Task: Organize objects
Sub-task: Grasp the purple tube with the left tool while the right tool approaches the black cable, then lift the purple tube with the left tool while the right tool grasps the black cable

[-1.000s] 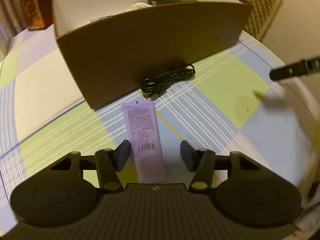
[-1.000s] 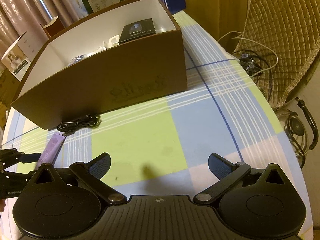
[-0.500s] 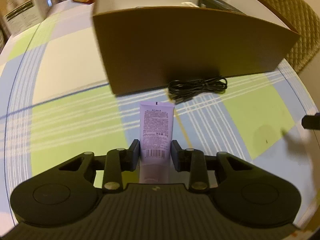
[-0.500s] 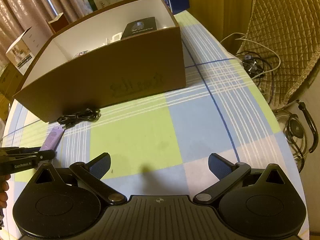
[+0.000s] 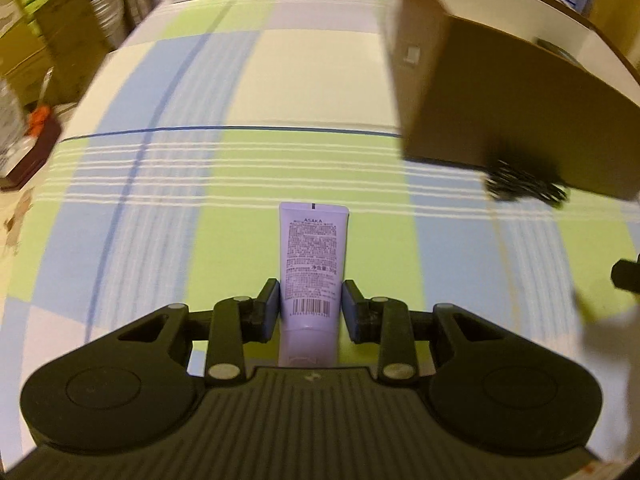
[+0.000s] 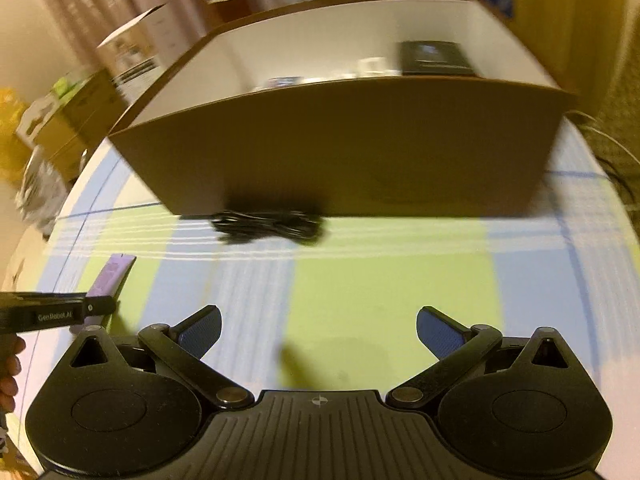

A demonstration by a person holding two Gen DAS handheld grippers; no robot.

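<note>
While R gripper (image 6: 319, 330) gapes – L gripper (image 5: 311, 305) pinches tube (image 5: 313, 248).

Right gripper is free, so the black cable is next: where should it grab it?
Grip the coiled black cable across the middle of its bundle, where the strands lie gathered. It sits on the tablecloth right against the brown box front wall, so the open right gripper should probably descend from above, on the side away from the box.

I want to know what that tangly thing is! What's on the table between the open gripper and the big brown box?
A coiled black cable lies there, against the brown cardboard box, ahead of the right gripper; right wrist view.
</note>
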